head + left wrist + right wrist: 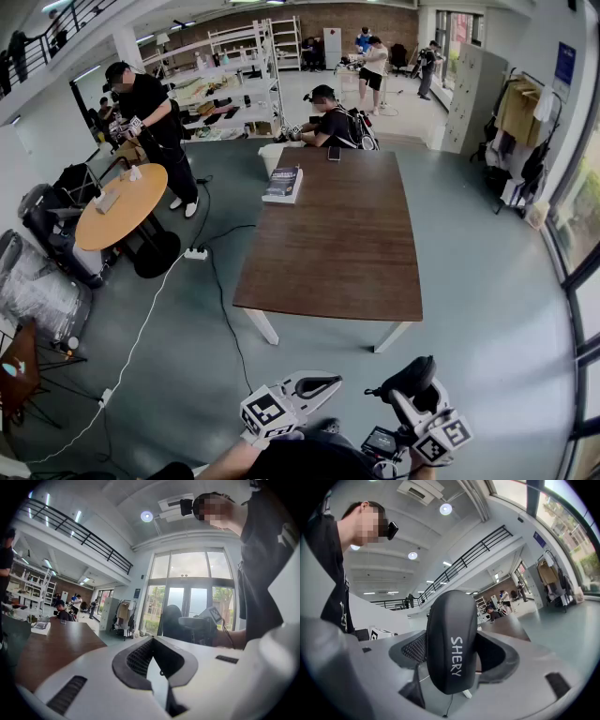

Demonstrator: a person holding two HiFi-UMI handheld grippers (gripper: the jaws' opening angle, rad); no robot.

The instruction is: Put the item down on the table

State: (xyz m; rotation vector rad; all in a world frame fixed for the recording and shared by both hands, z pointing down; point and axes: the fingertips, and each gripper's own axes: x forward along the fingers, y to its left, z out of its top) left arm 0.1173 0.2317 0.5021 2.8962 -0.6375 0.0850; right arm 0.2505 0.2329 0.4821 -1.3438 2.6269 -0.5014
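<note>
- Black, rounded and printed "SHERY" in white, the item (pixel 451 639) stands upright between the jaws of the right gripper (pixel 411 386), which clamps it from both sides.
- The item is in the air above the grey floor (pixel 187 375), well short of the brown wooden counter (pixel 337 234).
- The left gripper (pixel 314 384) is level beside the right one, jaw tips together, nothing between them.
- A stack of books (pixel 283 183) lies at the counter's far left corner, with a phone (pixel 334 153) near it.
</note>
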